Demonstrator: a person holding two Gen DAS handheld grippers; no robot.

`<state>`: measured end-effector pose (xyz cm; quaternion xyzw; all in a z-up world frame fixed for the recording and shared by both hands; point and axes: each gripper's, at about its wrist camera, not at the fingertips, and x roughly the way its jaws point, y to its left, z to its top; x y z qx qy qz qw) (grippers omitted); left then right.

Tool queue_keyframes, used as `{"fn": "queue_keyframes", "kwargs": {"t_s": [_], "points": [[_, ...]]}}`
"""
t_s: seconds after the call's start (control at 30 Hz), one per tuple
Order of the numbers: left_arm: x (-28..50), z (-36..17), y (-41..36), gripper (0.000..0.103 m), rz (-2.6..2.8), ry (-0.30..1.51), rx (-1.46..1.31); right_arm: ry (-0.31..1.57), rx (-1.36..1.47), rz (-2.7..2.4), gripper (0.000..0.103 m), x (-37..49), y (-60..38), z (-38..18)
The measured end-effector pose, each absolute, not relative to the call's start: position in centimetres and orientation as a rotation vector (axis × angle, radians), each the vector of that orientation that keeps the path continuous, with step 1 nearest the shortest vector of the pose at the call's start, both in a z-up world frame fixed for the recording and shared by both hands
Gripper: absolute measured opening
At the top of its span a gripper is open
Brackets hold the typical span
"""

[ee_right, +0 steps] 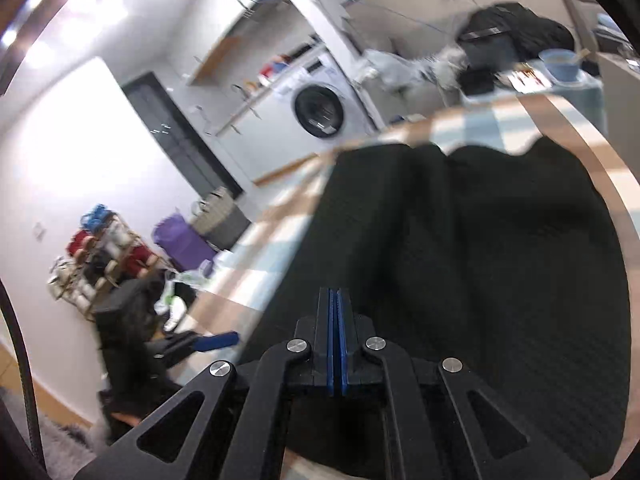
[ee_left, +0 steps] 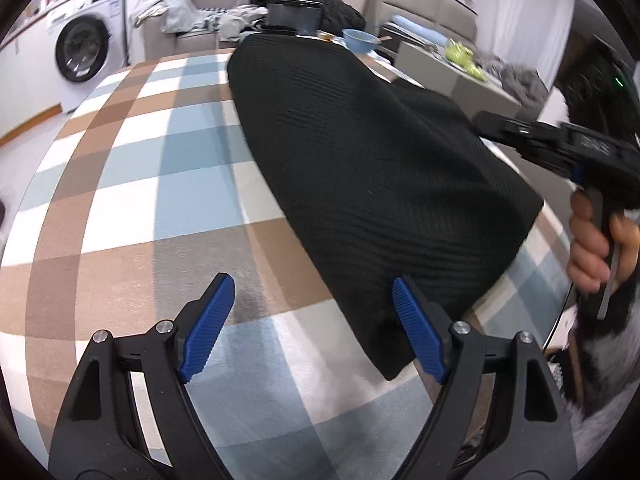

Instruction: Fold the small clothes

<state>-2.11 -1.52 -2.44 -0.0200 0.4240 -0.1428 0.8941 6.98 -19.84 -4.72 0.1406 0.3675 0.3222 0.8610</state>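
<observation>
Tongs first: the left tongs (ee_left: 310, 330) hang spread wide and empty over the checked bench (ee_left: 132, 200), the black knit garment (ee_left: 360, 168)'s nearest corner just at their two o'clock. Its long axis runs away toward twelve. Farther off, the right tongs (ee_right: 335, 344) sit pressed together over the cloth, apparently pinching nothing.

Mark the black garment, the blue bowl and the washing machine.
black garment (ee_left: 360, 168), left wrist view, middle of the knit.
blue bowl (ee_left: 360, 40), left wrist view, its outer wall.
washing machine (ee_left: 82, 48), left wrist view, round door.
</observation>
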Motion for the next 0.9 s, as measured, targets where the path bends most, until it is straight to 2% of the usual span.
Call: {"fn": "queue_keyframes", "kwargs": {"t_s": [0.13,0.23,0.3,0.47,0.57,0.73,0.9], "points": [[-2.8,-1.3,-2.5,0.079,-0.341,0.858,0.039,0.86,0.323,0.613,0.004,7.8,-20.4,-6.4],[-3.1,-0.9,-2.6,0.082,-0.358,0.834,0.052,0.887,0.337,0.594,0.012,8.1,-21.6,-6.9],[-2.7,-1.9,-3.0,0.082,-0.352,0.886,0.067,0.89,0.342,0.583,0.02,8.4,-21.7,-7.0],[-3.0,-2.2,-2.6,0.082,-0.374,0.904,0.023,0.882,0.307,0.594,0.028,8.1,-21.4,-6.7],[-3.0,-1.5,-1.9,0.082,-0.362,0.865,-0.008,0.866,0.312,0.6,0.036,8.1,-21.1,-6.6],[-2.0,-2.3,-1.2,0.082,-0.326,0.916,-0.034,0.862,0.314,0.589,0.036,7.7,-21.5,-6.8],[-2.9,-1.7,-1.5,0.082,-0.344,0.89,0.015,0.861,0.316,0.552,0.04,7.6,-22.2,-6.5]]}}
